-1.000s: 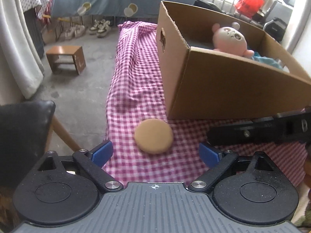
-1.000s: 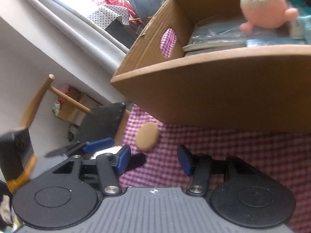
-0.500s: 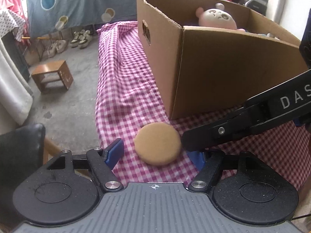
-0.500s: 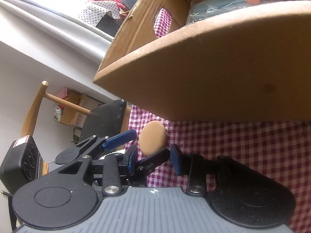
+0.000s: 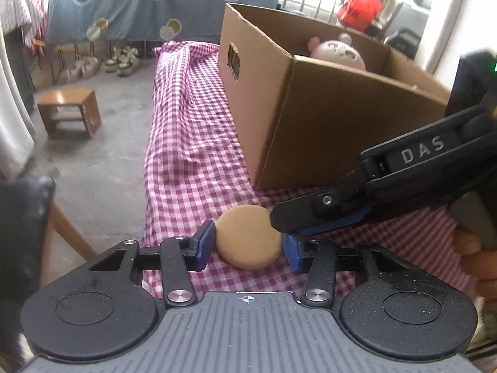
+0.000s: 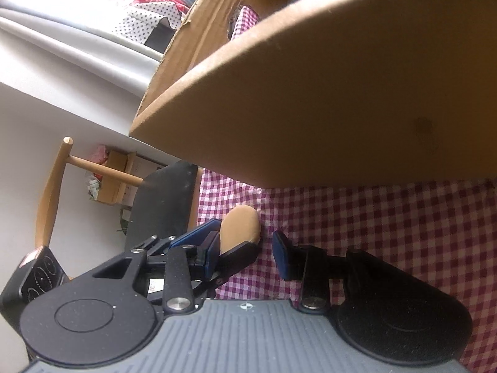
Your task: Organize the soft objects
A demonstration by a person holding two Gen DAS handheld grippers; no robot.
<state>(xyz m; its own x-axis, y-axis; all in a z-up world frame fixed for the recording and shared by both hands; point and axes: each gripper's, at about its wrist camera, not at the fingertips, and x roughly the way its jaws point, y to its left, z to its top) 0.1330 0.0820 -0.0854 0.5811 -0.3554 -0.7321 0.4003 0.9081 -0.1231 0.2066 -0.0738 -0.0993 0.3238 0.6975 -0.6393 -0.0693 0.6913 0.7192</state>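
Note:
A tan round soft pad (image 5: pixel 248 236) lies on the pink checked cloth (image 5: pixel 192 155) just in front of the cardboard box (image 5: pixel 326 130). My left gripper (image 5: pixel 248 248) is closing around it, and its blue pads touch the pad's left and right edges. My right gripper (image 5: pixel 285 227) reaches in from the right, its tip over the pad's right edge. In the right wrist view the right gripper (image 6: pixel 248 253) stands open and grips nothing, though a finger of the left gripper (image 6: pixel 223 239) passes between its pads. A pink plush toy (image 5: pixel 337 51) sits inside the box (image 6: pixel 310 93).
The cloth-covered table drops off at its left edge to a concrete floor with a small wooden stool (image 5: pixel 68 112) and shoes (image 5: pixel 121 60). A black-seated wooden chair (image 6: pixel 164 205) stands close at the near left. A hand (image 5: pixel 472 248) holds the right gripper.
The left jaws have narrowed from wide apart until they meet the tan pad's edges. The right gripper has come in lower from the right, up to the pad.

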